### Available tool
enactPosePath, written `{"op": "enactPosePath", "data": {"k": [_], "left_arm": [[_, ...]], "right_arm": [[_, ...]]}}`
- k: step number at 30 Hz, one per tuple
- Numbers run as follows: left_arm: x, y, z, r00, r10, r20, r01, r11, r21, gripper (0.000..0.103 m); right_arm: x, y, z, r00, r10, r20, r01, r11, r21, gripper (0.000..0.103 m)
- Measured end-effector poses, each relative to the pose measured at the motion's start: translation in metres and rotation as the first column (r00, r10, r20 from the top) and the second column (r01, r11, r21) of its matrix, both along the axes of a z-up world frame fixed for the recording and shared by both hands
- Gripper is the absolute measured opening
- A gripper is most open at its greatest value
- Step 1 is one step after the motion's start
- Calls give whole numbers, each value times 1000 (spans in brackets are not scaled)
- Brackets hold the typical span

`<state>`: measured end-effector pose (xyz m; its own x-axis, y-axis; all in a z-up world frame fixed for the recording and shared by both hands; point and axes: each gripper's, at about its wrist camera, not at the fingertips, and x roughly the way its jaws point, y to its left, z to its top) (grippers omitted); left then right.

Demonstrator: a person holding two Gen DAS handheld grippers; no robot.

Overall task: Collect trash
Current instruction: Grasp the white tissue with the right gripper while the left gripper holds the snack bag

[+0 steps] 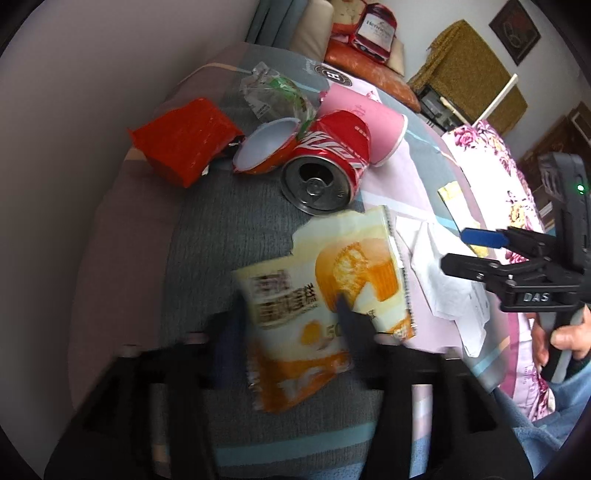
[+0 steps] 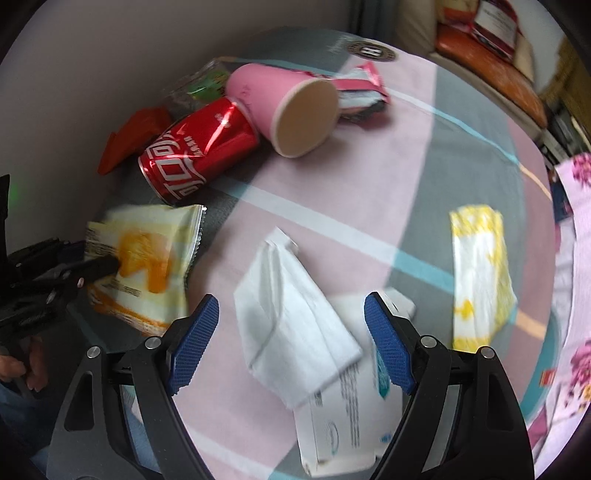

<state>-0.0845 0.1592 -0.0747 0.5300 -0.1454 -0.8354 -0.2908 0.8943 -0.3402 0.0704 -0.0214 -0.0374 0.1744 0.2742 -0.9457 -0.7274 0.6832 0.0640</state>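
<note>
Left tongs apart, cake wrapper loose between them on the bed. Ahead: piled cola can, pink cup, red packet. Right tongs apart over white tissue; yellow wrapper right of them. Collection looks partway done.

**Bedroom backdrop**

Bed under grey, pink and teal striped sheet. Plain pale wall on left. Floral quilt along right edge. Orange cushion at head. Dark framed picture hung high, right. Soft, even light
</note>
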Motion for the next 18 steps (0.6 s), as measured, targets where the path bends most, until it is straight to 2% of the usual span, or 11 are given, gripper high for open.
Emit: {"op": "enactPosePath", "data": {"k": [2,4,5,6,7,9,11,12,14,18], "left_arm": [[-3,-2,-1,1000,-6,-4,6,1000,5,68],[-4,-4,-3,1000,-13,-14,13,1000,-3,68],[-4,-4,-3,1000,-17,-11,17,1000,2,69],[-4,-4,-4,1000,-21,-13,21,1000,5,70],[-4,-4,-4,1000,-22,-14,22,1000,6,71],[-3,-6,-4,1000,-22,-16,22,1000,12,71],[-2,-10,-3,1000,-21,-12,21,1000,15,69],[-2,-15,-4,999,-33,-12,33,999,20,49],[1,-23,-5,998,-54,-23,54,998,20,25],[1,-38,3,998,-60,1,60,998,27,17]], "right_arm": [[0,6,-6,1000,27,-4,-27,1000,-13,76],[-1,10,-11,999,42,-29,-43,999,-13,64],[-2,13,-13,998,54,-31,-55,998,-15,61],[-3,14,-14,998,64,-28,-64,998,-18,53],[-4,14,-14,997,73,-38,-73,997,-15,35],[-4,13,-15,995,69,-69,-70,998,-1,8],[-4,9,-11,997,55,-61,-54,998,20,7],[-3,4,-6,997,38,-62,-36,999,41,6],[-1,-5,2,998,4,-58,1,997,73,5],[3,-25,21,998,-56,-39,61,989,134,5]]}}
